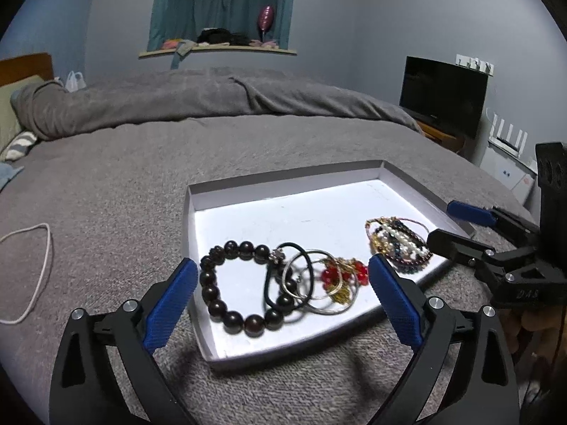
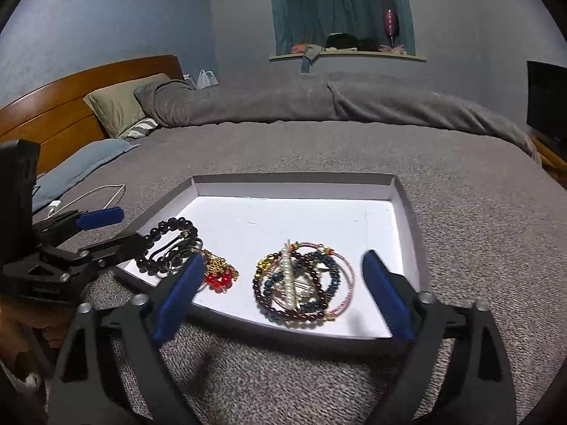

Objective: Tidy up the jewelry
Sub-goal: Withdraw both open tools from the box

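A shallow white box lid (image 1: 248, 202) (image 2: 400, 219) lies on the grey bed and holds jewelry. On its left are a dark bead bracelet (image 1: 226, 290) (image 2: 166, 230), black hair ties (image 1: 280, 283), silver bangles (image 1: 319, 304) and a red bead piece with gold chain (image 1: 342, 276) (image 2: 218, 279). On its right is a pile of bead and pearl bracelets (image 1: 398, 244) (image 2: 301, 287). My left gripper (image 1: 283, 301) is open and empty at the lid's near edge, over the left group. My right gripper (image 2: 280, 294) is open and empty over the right pile.
A white cable (image 1: 32, 269) (image 2: 102, 194) lies on the grey blanket (image 1: 141, 177) left of the lid. Pillows (image 2: 120, 106) and a wooden headboard (image 2: 71, 88) are at the far left. A dark TV (image 1: 443, 95) stands at the right.
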The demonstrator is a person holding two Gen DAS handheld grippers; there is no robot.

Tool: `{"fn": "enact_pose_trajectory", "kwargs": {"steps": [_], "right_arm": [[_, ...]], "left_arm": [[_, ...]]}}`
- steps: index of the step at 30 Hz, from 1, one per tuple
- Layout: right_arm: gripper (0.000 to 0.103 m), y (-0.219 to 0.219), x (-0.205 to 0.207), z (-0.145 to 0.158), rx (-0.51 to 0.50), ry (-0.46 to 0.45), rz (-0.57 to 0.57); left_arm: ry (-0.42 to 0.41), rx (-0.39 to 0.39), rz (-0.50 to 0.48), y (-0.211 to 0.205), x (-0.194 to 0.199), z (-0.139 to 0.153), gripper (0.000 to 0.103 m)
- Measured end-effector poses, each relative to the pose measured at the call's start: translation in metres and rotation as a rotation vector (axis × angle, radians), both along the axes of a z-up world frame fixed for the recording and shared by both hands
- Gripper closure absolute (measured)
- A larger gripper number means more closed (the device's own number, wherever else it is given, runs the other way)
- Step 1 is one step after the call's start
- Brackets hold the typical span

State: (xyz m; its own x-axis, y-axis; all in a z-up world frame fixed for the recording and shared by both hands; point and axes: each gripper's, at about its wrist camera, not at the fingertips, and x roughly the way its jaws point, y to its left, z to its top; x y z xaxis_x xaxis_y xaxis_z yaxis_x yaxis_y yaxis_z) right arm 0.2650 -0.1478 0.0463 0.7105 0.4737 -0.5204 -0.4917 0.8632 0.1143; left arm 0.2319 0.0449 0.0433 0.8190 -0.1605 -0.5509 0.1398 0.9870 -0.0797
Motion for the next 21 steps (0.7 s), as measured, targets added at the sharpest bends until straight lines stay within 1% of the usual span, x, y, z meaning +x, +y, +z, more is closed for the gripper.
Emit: {"fn": "enact_pose_trajectory", "kwargs": {"steps": [4, 13, 21], "right_arm": [[0.006, -0.010, -0.007, 0.002, 0.006, -0.015, -0.010], [0.006, -0.027, -0.029, 0.004, -0.013, -0.045, 0.000], [0.006, -0.044, -0.042, 0.003, 0.033, -0.057, -0.002]], "left_arm": [[-0.007, 0.007, -0.010, -0.006, -0.007, -0.001, 0.006], [-0.029, 0.014, -0.007, -0.011, -0.023, -0.005, 0.006], [-0.026, 0.001, -0.013, -0.012, -0.040, -0.011, 0.005]]}}
